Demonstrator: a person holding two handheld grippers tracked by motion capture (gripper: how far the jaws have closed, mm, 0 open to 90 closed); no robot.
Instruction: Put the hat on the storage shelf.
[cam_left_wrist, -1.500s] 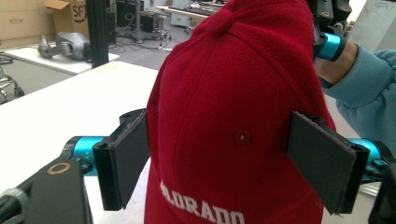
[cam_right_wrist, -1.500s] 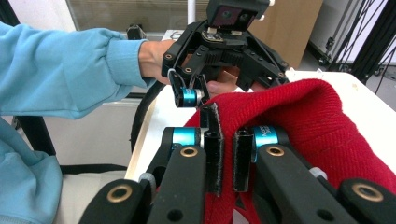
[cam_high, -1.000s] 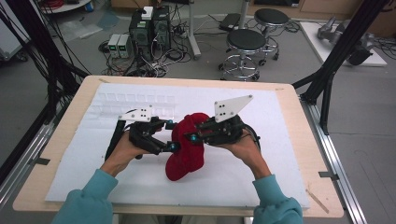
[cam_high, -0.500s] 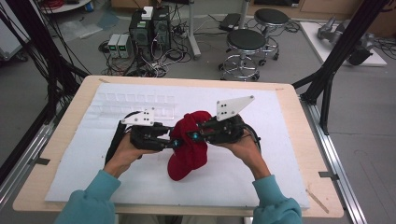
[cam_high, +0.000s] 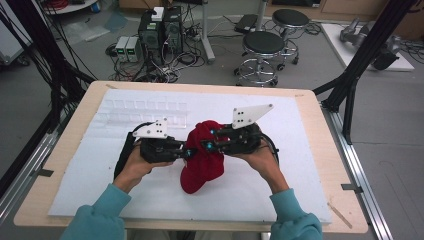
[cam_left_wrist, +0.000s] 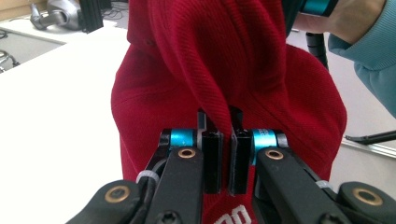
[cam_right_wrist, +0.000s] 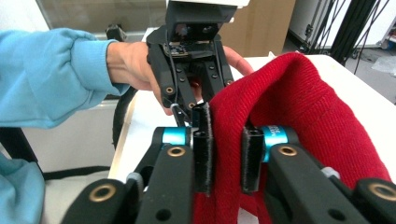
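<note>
A person in teal sleeves is working at a table (cam_high: 75, 130) covered by a white sheet (cam_high: 280, 185), holding a two-jaw gripper in each hand. A red knit cap (cam_high: 202, 160) is sitting at the centre of the high view, partly resting on the sheet, its brim pointing toward the bottom of the frame.

The left gripper (cam_high: 189, 152) is coming in from the left of centre, level with the table. In the left gripper view its jaws are pressed nearly together, pinching a raised fold of the red knit cap (cam_left_wrist: 233, 70) between the pads; they have just been closing on it.

The right gripper (cam_high: 205, 146) is coming in from the right of centre, facing the left one, with the cap between them. In the right gripper view its jaws are standing a little apart with the cap's red fabric (cam_right_wrist: 289, 98) running between them; they have just been opening. The fabric is lying against the pads, but whether they are pressing on it cannot be told.

Stools (cam_high: 265, 45) and computer boxes (cam_high: 160, 30) are standing on the floor beyond the table, along the top of the high view.
</note>
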